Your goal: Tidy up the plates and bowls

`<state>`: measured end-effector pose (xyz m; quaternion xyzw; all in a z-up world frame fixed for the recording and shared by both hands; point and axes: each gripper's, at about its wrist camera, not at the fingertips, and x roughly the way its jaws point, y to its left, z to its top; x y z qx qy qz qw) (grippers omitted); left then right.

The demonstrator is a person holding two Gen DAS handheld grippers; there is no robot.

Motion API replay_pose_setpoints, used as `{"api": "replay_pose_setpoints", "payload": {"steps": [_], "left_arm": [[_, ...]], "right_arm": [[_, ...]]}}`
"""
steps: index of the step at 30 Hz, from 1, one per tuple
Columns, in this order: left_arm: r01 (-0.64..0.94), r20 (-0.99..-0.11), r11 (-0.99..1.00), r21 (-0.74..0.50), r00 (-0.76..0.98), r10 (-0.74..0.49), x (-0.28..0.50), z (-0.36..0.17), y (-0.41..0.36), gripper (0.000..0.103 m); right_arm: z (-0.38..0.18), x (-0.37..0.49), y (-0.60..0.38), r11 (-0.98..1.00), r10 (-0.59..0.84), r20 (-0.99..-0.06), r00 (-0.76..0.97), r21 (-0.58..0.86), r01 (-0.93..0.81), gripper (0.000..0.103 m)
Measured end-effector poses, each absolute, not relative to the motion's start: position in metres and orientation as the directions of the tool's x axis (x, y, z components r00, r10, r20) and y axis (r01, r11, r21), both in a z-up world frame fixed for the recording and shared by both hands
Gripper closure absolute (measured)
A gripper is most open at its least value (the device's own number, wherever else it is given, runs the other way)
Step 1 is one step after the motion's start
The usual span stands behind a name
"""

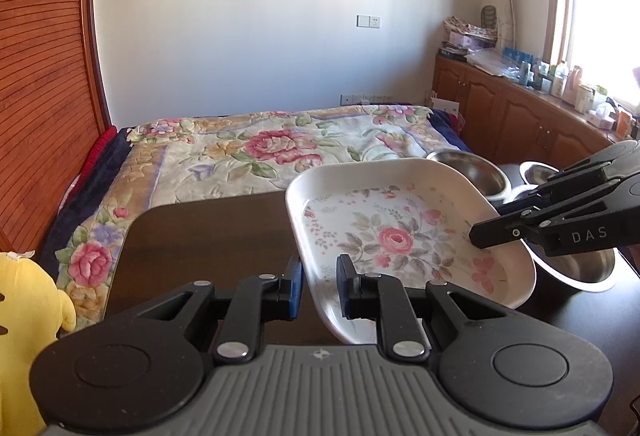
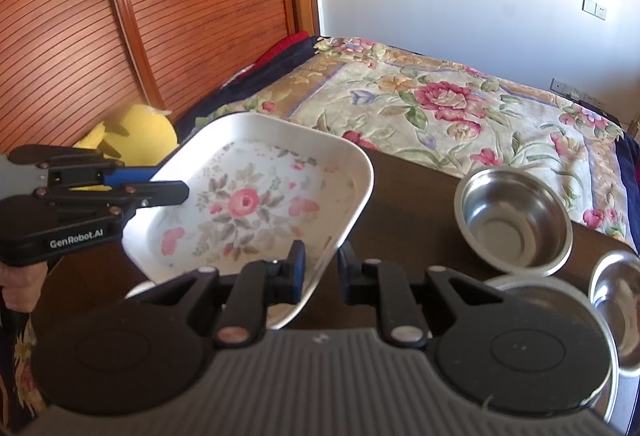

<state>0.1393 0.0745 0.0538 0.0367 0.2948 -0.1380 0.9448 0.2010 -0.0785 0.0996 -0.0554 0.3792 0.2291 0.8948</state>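
Two grippers' jaws clamped on opposite rims of floral plate [image 1: 400, 232], lifted above table [image 1: 208, 236]

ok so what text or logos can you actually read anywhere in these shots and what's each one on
"DAS" on the side of the right gripper, seen from the left wrist.
"GenRobot.AI" on the side of the left gripper, seen from the right wrist.
Labels on the bottles and boxes on the cabinet top are too small to read.

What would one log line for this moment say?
stage: carrying | held: floral plate, tilted above dark table | left gripper: shut on rim | right gripper: shut on opposite rim | steel bowls: on table
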Motion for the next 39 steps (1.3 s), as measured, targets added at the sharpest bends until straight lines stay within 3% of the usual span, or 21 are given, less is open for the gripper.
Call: {"api": "replay_pose_setpoints", "payload": {"steps": [39], "left_arm": [[0.244, -0.575, 0.968, -0.054, 0.785, -0.229, 0.03, 0.019, 0.084, 0.085]], "right_arm": [[0.063, 0.104, -0.079, 0.852, 0.456, -0.682, 0.572, 0.147, -0.503, 0.084]]}}
